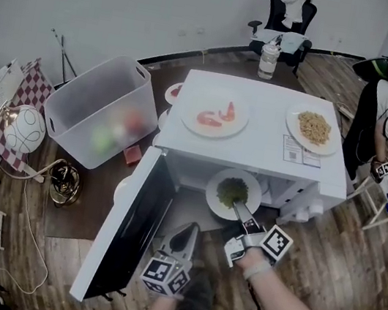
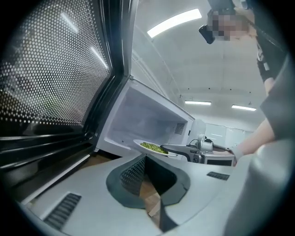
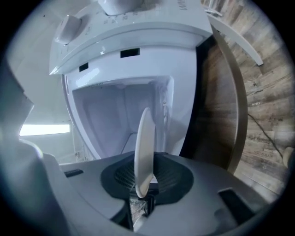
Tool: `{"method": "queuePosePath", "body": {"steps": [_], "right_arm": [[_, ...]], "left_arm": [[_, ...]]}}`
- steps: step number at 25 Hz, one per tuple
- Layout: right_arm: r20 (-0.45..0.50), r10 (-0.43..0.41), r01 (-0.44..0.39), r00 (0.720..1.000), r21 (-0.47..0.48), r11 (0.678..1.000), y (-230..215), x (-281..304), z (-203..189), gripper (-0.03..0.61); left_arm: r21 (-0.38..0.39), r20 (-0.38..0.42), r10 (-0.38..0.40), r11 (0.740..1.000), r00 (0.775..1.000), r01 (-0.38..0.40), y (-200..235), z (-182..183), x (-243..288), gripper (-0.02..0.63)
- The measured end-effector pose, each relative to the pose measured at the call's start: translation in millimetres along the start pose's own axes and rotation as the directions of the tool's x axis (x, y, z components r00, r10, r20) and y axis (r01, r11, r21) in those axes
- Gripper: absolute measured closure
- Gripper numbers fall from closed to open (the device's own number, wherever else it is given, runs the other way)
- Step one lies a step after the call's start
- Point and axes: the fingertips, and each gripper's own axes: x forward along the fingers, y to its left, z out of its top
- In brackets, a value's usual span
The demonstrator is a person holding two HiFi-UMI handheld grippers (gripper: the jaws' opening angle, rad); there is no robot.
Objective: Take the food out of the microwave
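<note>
Three round white plates show around a white microwave oven (image 1: pixel 254 154) whose door (image 1: pixel 129 228) stands open. One white plate (image 1: pixel 215 191), heaped with green food (image 1: pixel 232 191), is at the oven's mouth, its near rim clamped by the right gripper (image 1: pixel 238 209). Two rest on the oven's top: a plate of pink pieces (image 1: pixel 218 101) and a plate of pale yellow food (image 1: pixel 292 127). The left gripper (image 1: pixel 187 237) is closed and empty (near the door). A clear plastic bin (image 1: pixel 84 105) holds blurred green and red items.

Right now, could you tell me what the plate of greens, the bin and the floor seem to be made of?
Plate: probably glazed ceramic, white and smooth, though melamine is possible.
Bin: translucent frosted plastic; contents show through as blurs.
Floor: wood or wood-look laminate, with plank seams and grain.
</note>
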Motion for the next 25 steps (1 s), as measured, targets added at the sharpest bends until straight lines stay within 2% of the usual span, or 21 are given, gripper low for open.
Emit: {"method": "queuePosePath", "body": {"steps": [14,25], "right_arm": [[0.009,0.071,-0.072,0.997,0.043,0.997,21,-22,-8,0.505],[-0.005,0.080,-0.080,0.997,0.044,0.996,32,-59,-16,0.505]], "left_arm": [[0.012,0.011,0.010,1.000,1.000,-0.010,-15,2,-19,0.614],[0.030,0.019,0.001,1.000,1.000,-0.002,-43,2,-40,0.614]]}}
